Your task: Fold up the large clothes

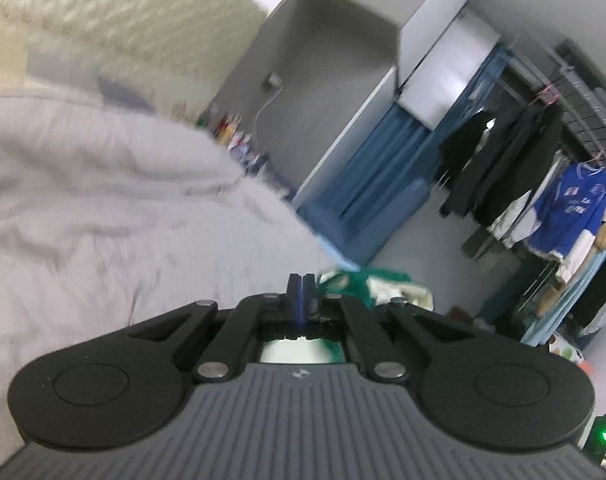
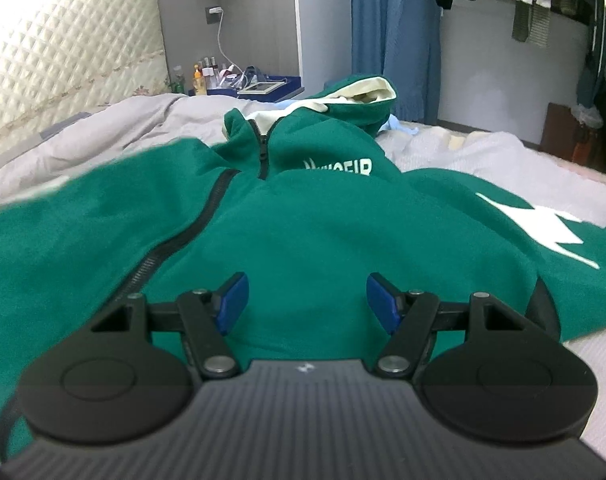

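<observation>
— What's happening closest to us?

— The left gripper [image 1: 301,286] is sitting with its jaws pressed together. Green fabric is showing just beneath and beyond the tips, but whether any cloth is pinched there, I cannot tell; the view is blurring. The right gripper [image 2: 307,300] is hovering with its blue pads [image 2: 234,300] well apart and nothing between them, over the lower body of the green zip hoodie [image 2: 303,216].

— Where is the hoodie lying?

— It's spreading front-up across the middle of the bed [image 2: 443,144], on the grey sheet, its cream-lined hood [image 2: 363,94] bunching toward the far edge and one sleeve [image 2: 543,220] trailing to the right edge.

— Which step is that, in your view?

— I'd say they're only beginning: the garment is lying rumpled, no fold made. The next move probably calls for the open gripper to be closing on a hem or a sleeve, and both tools drawing the cloth flat first.

— Any writing?

— White letters on the chest [image 2: 339,167], partly hidden in a crease; I'm not making them out. A jagged white mark is showing on the sleeve. Farther off, a blue jersey [image 1: 571,208] is hanging on the rack, its print unreadable.
</observation>
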